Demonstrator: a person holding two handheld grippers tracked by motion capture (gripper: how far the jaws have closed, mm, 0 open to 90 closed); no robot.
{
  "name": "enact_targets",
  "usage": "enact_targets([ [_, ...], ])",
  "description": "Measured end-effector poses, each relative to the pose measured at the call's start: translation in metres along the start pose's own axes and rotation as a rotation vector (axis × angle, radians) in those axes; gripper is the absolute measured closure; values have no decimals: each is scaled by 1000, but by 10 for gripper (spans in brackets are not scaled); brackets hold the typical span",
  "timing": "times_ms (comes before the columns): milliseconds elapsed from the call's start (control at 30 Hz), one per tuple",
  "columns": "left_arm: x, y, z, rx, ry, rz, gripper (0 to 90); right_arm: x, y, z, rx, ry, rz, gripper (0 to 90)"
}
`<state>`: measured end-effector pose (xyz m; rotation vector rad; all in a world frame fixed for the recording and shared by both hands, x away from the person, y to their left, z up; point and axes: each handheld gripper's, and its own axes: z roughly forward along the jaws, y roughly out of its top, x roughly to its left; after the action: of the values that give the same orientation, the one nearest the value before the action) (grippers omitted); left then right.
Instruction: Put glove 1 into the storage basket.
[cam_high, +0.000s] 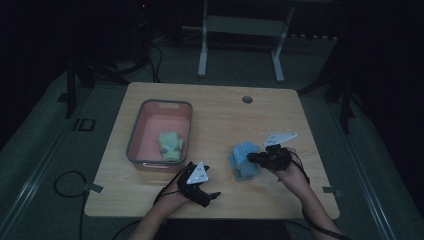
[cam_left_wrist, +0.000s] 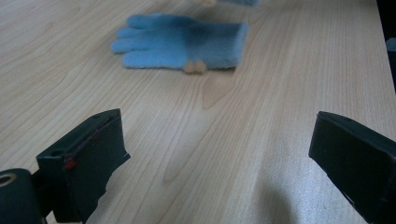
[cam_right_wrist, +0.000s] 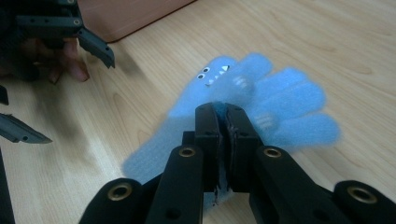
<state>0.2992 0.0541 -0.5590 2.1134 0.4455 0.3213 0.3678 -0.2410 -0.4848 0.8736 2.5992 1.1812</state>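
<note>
Right gripper view showed the fuzzy blue fleece glove with a little monster face (cam_right_wrist: 243, 93) pinched between the pads of my right claw (cam_right_wrist: 227, 116), jaws pressed together on a fold of cloth near the palm, fingers spreading away over the pale wooden surface (cam_right_wrist: 303, 37). It looked soft, light and limp, so I judged it would droop and swing from wherever I gripped it; the cuff or a thick bunch of the palm seemed the safest hold, since a single fingertip could slide out. High view placed this glove at the right of the surface, beside my right hand. Left gripper view showed a second, plain blue fleece glove (cam_left_wrist: 182, 42) lying flat on the wood, well ahead of my left claw (cam_left_wrist: 219, 154), whose jaws stood spread wide and held nothing. In the high view, a grey-rimmed pink plastic bin (cam_high: 135, 145) sat to the left, with a pale green glove (cam_high: 170, 145) lying inside it near the front.
</note>
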Motion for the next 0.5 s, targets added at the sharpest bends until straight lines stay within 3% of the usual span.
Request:
enact_targets([
  [200,0,0,0,2,10,4,35,-5,-6,19,45,56,2,851],
  [367,0,0,0,4,14,8,35,-7,-10,29,78,61,-2,847],
  [400,-1,0,0,-5,29,30,34,-9,-11,34,90,62,0,846],
  [500,-1,1,1,-1,23,35,34,-11,-12,38,102,62,5,843],
])
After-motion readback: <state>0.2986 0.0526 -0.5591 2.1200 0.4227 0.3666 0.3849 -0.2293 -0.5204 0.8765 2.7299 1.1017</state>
